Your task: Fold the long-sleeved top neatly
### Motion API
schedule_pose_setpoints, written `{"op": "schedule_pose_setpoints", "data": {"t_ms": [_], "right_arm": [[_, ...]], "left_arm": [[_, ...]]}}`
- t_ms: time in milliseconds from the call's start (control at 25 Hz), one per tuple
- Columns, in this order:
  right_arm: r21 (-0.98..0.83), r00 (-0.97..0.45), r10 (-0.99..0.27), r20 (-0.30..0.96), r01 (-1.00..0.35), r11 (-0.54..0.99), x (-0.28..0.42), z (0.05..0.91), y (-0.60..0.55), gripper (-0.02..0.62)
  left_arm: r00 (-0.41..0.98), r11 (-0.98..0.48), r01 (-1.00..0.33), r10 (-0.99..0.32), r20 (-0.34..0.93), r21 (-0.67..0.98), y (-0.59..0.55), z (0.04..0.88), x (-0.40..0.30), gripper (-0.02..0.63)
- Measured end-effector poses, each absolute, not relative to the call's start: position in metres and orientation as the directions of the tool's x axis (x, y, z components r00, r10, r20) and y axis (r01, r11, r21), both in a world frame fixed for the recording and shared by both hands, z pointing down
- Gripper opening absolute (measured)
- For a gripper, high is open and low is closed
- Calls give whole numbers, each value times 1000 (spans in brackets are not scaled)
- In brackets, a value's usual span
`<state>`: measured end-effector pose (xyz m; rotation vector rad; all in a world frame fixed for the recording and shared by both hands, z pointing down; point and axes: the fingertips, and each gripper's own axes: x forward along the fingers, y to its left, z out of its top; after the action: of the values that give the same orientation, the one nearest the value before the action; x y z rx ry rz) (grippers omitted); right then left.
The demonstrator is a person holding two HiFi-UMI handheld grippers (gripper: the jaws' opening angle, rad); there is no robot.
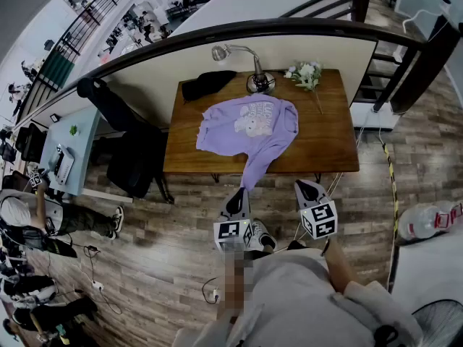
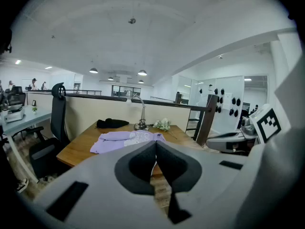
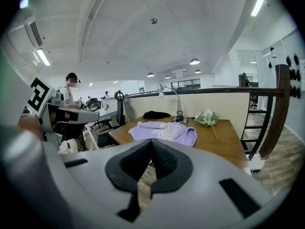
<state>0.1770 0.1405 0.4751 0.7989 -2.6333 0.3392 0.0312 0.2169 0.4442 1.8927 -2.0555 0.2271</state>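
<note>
Looking down from the head view, I have the left gripper [image 1: 236, 195] and the right gripper [image 1: 307, 187] side by side over the plank floor [image 1: 166, 251]. Both are short of the near edge of the wooden table [image 1: 329, 147] and apart from everything on it. Each gripper's own view shows its jaws pressed together with nothing between them. The lavender long-sleeved top [image 1: 249, 125] lies rumpled at the middle of the table, printed front up. One sleeve [image 1: 255, 170] drapes over the near edge and hangs toward the floor. A black garment [image 1: 206, 84] sits bunched near the far left corner. A desk lamp [image 1: 259, 80] stands at the far edge just behind the top, and a spray of white flowers [image 1: 307, 74] lies toward the far right corner.
</note>
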Motion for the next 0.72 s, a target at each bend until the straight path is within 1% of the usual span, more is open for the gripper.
{"op": "schedule_pose_setpoints", "data": {"t_ms": [200,520,720], "right_arm": [[-117,-779,-479,404,-564,818,174,474,144,6],[-106,-784,-474,400,-553,826,167,474,149,6],[-105,-774,-501,386,-577,810,166,471,145,7]], "left_arm": [[-56,113,-981,-945,322,159,218,440,28,23],[-88,142,-977,-948,307,160,222,439,18,23],[-84,139,-977,-948,307,162,223,442,16,23]]}}
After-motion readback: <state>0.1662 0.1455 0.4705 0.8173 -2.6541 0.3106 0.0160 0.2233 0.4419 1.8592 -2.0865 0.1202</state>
